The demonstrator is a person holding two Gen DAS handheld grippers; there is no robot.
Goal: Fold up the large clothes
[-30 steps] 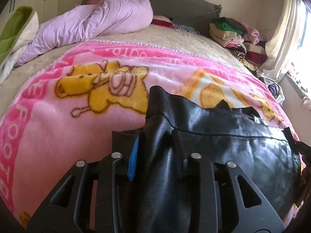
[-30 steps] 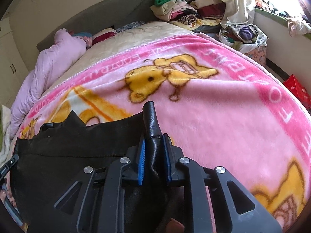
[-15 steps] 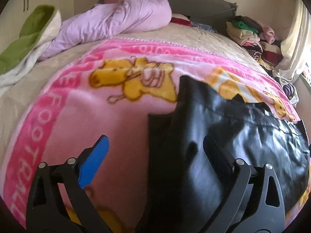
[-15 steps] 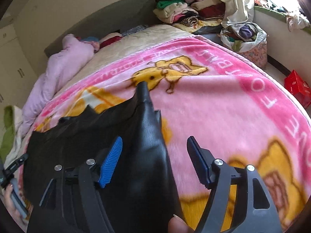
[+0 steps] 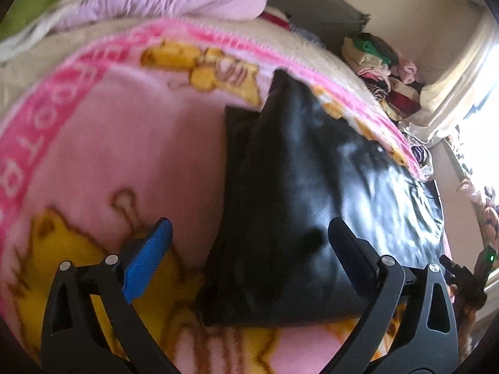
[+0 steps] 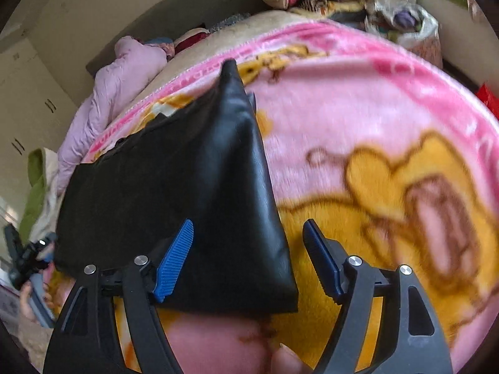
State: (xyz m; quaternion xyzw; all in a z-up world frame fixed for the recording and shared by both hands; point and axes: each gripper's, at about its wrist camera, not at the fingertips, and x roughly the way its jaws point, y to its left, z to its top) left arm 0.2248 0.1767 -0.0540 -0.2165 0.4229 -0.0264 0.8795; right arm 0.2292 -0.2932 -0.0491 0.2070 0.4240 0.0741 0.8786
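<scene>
Left gripper [image 5: 249, 243]: jaws spread — let go a second ago.
Right gripper [image 6: 249, 243]: likewise apart, empty.
Black leather-look garment [image 6: 174, 180]: folded on pink cartoon-print fleece blanket [image 6: 374, 99], toward 12 o'clock — fold laid.

The left gripper [image 5: 248, 237] has its jaws spread wide, nothing clamped between the pads — one blue pad [image 5: 146, 265] faces inward. The right gripper [image 6: 249, 249] is likewise spread wide and holds nothing, with a fingertip [image 6: 285, 358] of the holding hand showing at the bottom edge.
</scene>
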